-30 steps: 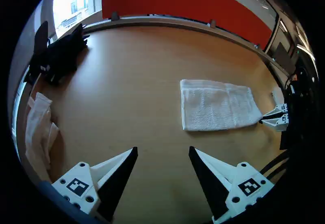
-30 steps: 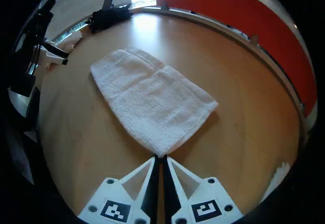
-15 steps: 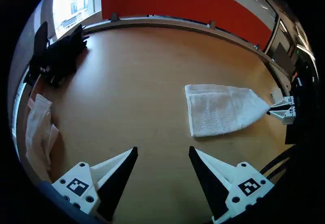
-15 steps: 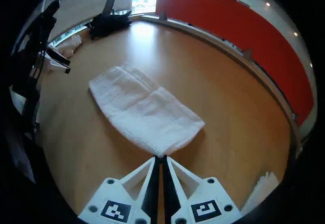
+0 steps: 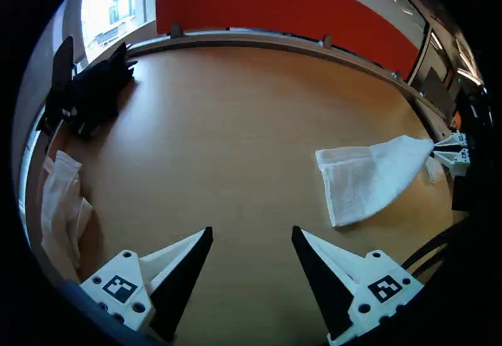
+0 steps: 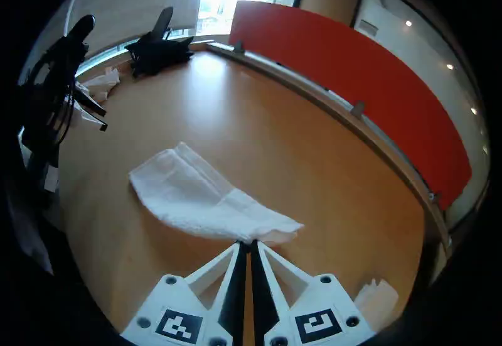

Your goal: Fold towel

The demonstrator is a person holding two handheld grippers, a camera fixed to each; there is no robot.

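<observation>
Towel (image 5: 367,179), white terry, lies at the right of the wooden worktop (image 5: 238,126). One corner is pinched between the closed right tongs (image 6: 251,247) and raised off the surface. The cloth narrows to a point at those tongs and widens to its far end, which rests flat. In the right gripper view its long axis runs from the tongs away to the far left. The left tongs (image 5: 251,233) hang wide apart over bare wood, well apart from the towel, holding nothing. A red partition (image 5: 282,0) lines the far edge; a black bundle (image 5: 94,88) and a white cloth (image 5: 59,201) sit at the left.
</observation>
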